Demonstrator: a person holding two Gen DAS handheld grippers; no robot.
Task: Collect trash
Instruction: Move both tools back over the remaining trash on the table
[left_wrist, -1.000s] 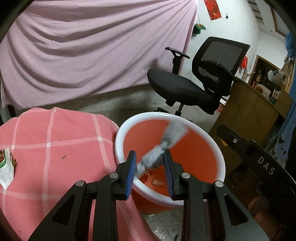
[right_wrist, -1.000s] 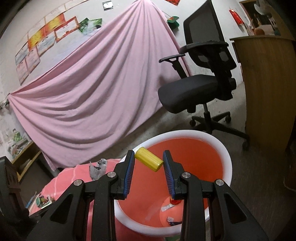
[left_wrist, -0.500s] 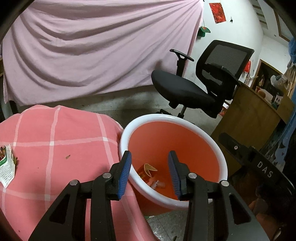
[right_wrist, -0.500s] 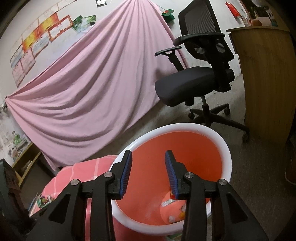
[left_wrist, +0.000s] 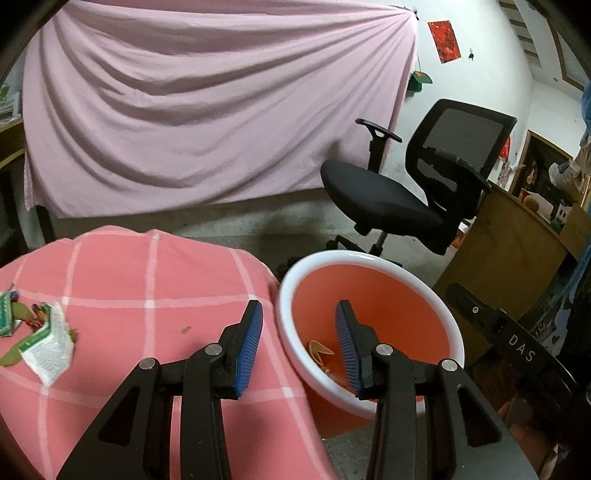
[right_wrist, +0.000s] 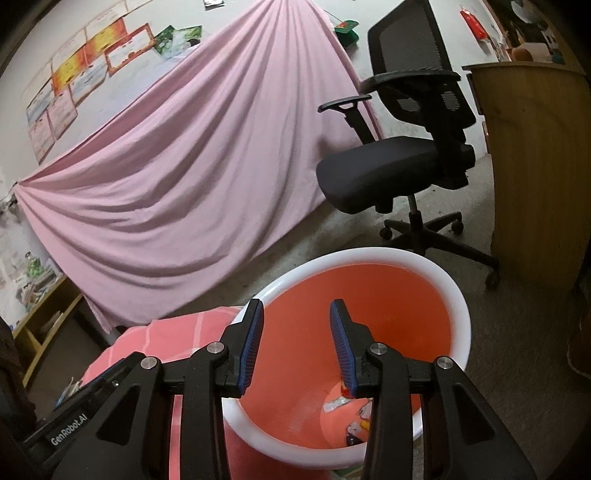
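An orange bin with a white rim (left_wrist: 369, 258) (right_wrist: 369, 254) stands on the floor beside a pink checked table (left_wrist: 129, 288). Scraps of trash (left_wrist: 319, 349) (right_wrist: 351, 417) lie at its bottom. My left gripper (left_wrist: 299, 332) is open and empty, over the table edge and the bin's near rim. My right gripper (right_wrist: 295, 332) is open and empty above the bin. Torn wrappers (left_wrist: 44, 339) lie on the table at the far left of the left wrist view.
A black office chair (left_wrist: 413, 184) (right_wrist: 399, 147) stands behind the bin. A wooden desk (left_wrist: 517, 251) (right_wrist: 535, 166) is to the right. A pink sheet (left_wrist: 184, 110) hangs on the back wall. The other gripper's body (left_wrist: 517, 343) shows at right.
The left gripper let go a grey crumpled piece and the right a yellow cylinder; both fell into the bin. Both grippers opened wider. The left one drew back toward the table.
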